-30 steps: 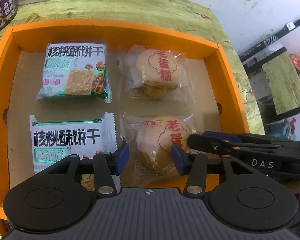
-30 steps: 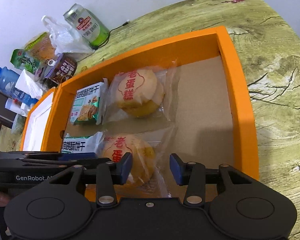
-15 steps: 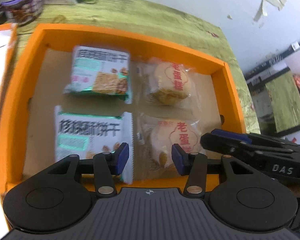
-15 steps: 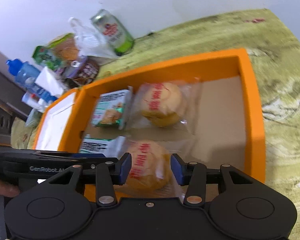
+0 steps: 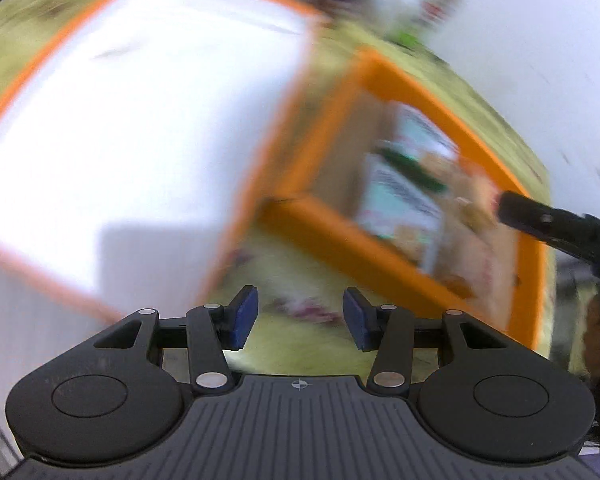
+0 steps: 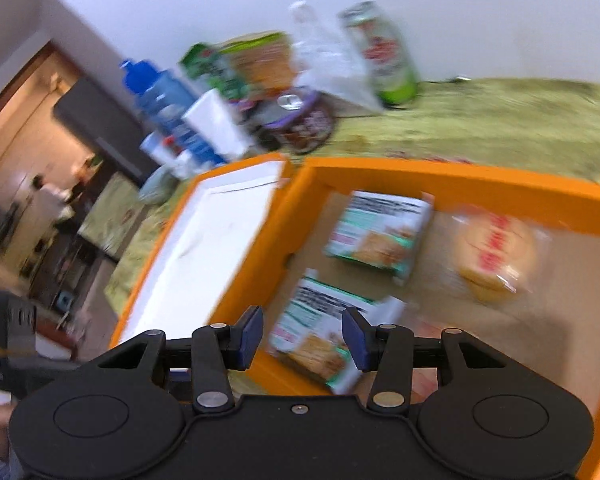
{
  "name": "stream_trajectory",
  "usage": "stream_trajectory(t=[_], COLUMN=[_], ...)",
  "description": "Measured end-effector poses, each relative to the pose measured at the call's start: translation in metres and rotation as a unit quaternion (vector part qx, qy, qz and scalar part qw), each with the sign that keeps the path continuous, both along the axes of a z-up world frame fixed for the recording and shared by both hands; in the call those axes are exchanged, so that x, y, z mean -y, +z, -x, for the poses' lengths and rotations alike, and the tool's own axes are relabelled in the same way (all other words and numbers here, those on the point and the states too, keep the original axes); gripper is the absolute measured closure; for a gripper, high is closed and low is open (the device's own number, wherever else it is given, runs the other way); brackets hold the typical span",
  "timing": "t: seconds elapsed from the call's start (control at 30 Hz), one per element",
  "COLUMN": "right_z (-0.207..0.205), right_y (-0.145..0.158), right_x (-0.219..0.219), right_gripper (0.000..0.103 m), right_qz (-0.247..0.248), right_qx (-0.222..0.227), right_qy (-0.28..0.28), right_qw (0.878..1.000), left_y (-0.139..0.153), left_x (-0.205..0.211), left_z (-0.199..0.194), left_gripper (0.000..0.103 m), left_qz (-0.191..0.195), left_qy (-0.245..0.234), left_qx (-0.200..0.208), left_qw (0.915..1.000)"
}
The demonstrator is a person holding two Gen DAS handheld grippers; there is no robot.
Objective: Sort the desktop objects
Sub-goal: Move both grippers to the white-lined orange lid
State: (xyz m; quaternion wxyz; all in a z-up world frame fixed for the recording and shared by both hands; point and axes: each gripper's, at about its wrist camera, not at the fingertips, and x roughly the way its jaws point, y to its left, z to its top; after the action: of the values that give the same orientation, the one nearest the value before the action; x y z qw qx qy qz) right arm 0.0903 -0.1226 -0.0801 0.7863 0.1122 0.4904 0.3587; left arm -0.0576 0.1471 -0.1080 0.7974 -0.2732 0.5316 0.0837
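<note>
Both my grippers, left gripper (image 5: pixel 298 318) and right gripper (image 6: pixel 302 338), have fingers apart, holding nothing. Biscuit packs (image 6: pixel 378 236) and egg cake (image 6: pixel 494 254) lie in the orange box (image 6: pixel 440 174). I'd steady before closing the white-lined lid (image 6: pixel 212 248).

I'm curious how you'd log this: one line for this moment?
left gripper: open, empty | right gripper: open, empty | orange box: snacks inside | views blurred

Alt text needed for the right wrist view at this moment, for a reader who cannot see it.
The right tongs hang open and empty over the near edge of an orange tray holding two walnut biscuit packets and a wrapped egg cake. A white-lined orange lid lies to the tray's left; bottles, a green can and snacks stand behind, all motion-blurred.
</note>
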Motion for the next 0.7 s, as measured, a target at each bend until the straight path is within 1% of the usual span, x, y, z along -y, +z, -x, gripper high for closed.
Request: stream_trajectory(t=[0.1, 0.23, 0.33, 0.4, 0.43, 0.53, 0.6, 0.7], right_z=[-0.008, -0.017, -0.029, -0.036, -0.04, -0.054, -0.064, -0.08], right_y=[0.006, 0.009, 0.014, 0.017, 0.019, 0.018, 0.017, 0.013], right_x=[-0.031, -0.072, -0.112, -0.135, -0.148, -0.182, -0.204, -0.239], right_gripper=[0.059, 0.059, 0.06, 0.054, 0.054, 0.053, 0.053, 0.051], right_qz=[0.008, 0.022, 0.039, 0.049, 0.055, 0.059, 0.066, 0.084], right_qx=[0.007, 0.016, 0.036, 0.052, 0.059, 0.064, 0.067, 0.093], right_qy=[0.046, 0.101, 0.139, 0.16, 0.165, 0.176, 0.176, 0.186], right_qw=[0.999, 0.995, 0.989, 0.985, 0.983, 0.981, 0.98, 0.975], left_y=[0.002, -0.001, -0.003, -0.005, -0.006, -0.011, -0.015, -0.023], left_x=[-0.033, -0.074, -0.104, -0.124, -0.134, -0.162, -0.177, -0.194], left_z=[0.034, 0.065, 0.085, 0.099, 0.105, 0.118, 0.122, 0.123], left_gripper=[0.056, 0.056, 0.055, 0.055, 0.055, 0.054, 0.052, 0.051], left_qz=[-0.003, 0.0, 0.003, 0.005, 0.007, 0.022, 0.034, 0.045], left_qy=[0.068, 0.146, 0.202, 0.239, 0.257, 0.294, 0.302, 0.312], left_qx=[-0.008, -0.007, -0.004, -0.003, -0.002, -0.001, 0.002, 0.002], left_qw=[0.9977, 0.9892, 0.9793, 0.9709, 0.9663, 0.9557, 0.9526, 0.9492])
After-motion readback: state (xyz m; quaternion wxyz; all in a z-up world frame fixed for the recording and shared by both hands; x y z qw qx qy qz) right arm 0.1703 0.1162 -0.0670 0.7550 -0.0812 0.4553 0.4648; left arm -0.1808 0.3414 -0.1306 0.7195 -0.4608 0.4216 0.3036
